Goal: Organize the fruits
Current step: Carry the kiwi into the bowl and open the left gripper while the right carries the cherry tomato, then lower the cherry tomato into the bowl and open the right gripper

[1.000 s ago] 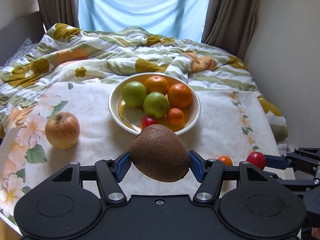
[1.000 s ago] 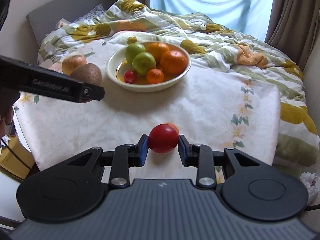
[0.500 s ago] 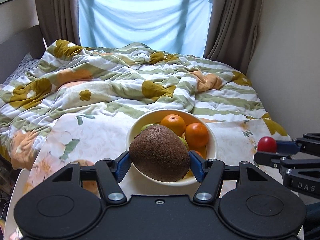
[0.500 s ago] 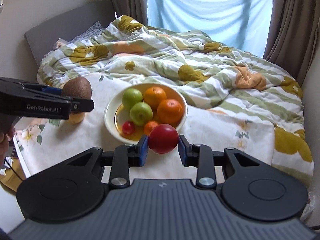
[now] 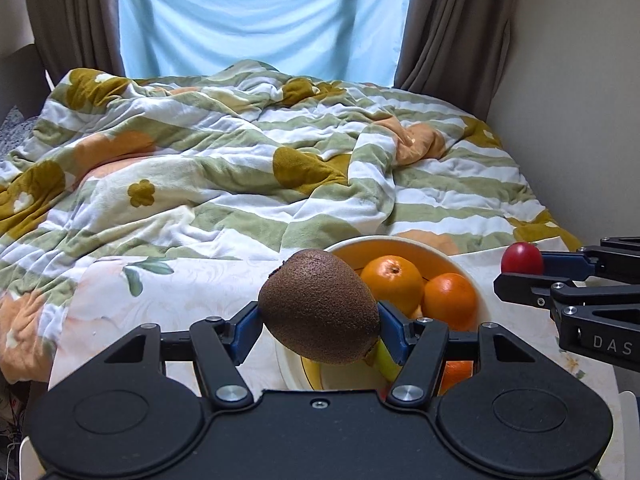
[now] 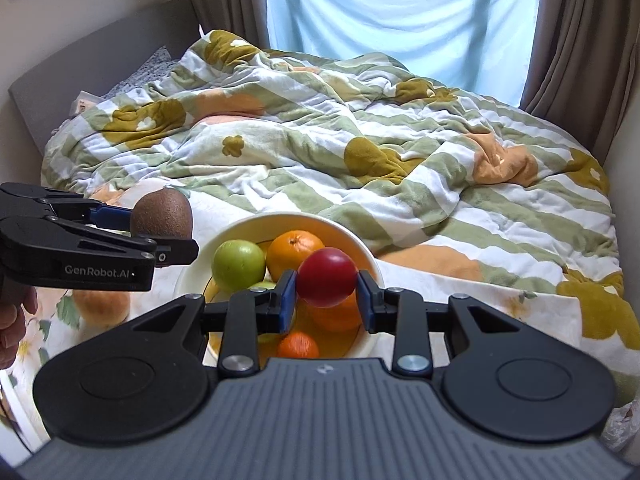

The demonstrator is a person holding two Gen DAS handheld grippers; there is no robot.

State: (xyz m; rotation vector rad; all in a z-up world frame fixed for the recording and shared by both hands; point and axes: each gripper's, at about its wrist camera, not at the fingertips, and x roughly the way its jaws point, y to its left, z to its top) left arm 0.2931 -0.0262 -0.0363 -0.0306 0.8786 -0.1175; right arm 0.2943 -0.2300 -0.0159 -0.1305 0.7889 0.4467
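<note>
My left gripper point(image 5: 320, 326) is shut on a large brown kiwi point(image 5: 318, 306), held in the air over the near left rim of the white bowl point(image 5: 404, 242). My right gripper point(image 6: 326, 294) is shut on a small red fruit point(image 6: 327, 276), hanging over the bowl point(image 6: 248, 226). Inside the bowl lie oranges point(image 5: 392, 280), a green apple point(image 6: 238, 264) and a small tangerine point(image 6: 298, 345). The kiwi point(image 6: 162, 213) in the left gripper point(image 6: 160, 236) shows at the left of the right wrist view, the red fruit point(image 5: 522, 258) in the right gripper point(image 5: 524, 270) at the right of the left wrist view.
A yellowish apple point(image 6: 100, 306) lies on the flowered tablecloth point(image 5: 188, 292) left of the bowl. Behind the table is a bed with a rumpled striped blanket point(image 5: 240, 152), curtains and a wall on the right. A hand point(image 6: 16, 320) shows at the left edge.
Both grippers have moved forward over the table with their fruit. The bowl, once well ahead, now lies right under the kiwi and the red fruit.
</note>
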